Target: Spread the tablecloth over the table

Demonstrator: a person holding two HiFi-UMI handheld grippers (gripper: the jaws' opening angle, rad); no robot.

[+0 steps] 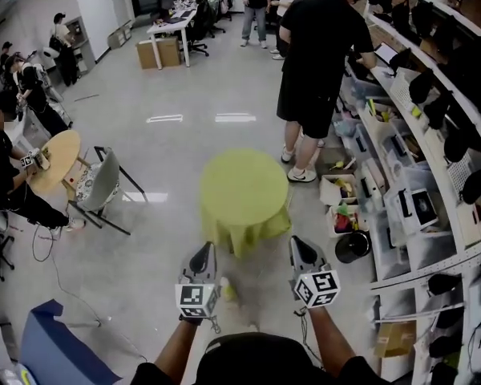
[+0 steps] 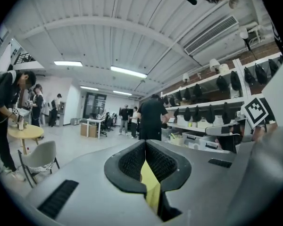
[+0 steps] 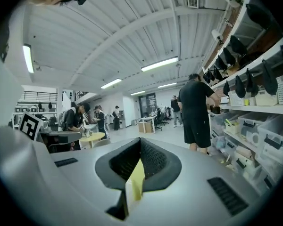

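A yellow-green tablecloth (image 1: 244,191) covers the small round table in the middle of the head view and hangs down over its sides. Both grippers are raised on the near side of it, apart from the cloth. My left gripper (image 1: 202,251) is shut with nothing in it. My right gripper (image 1: 299,243) is shut too and holds nothing. In the left gripper view the jaws of my left gripper (image 2: 145,142) meet, and a strip of the yellow cloth (image 2: 151,182) shows below them. The right gripper view shows my right gripper (image 3: 140,139) the same way, over a yellow strip of the cloth (image 3: 136,178).
A person in black (image 1: 317,62) stands just beyond the table, facing the shelves (image 1: 433,175) along the right. A black bucket (image 1: 353,247) and boxes sit at the shelf foot. A grey chair (image 1: 100,183) and a wooden round table (image 1: 56,159) with seated people are at the left.
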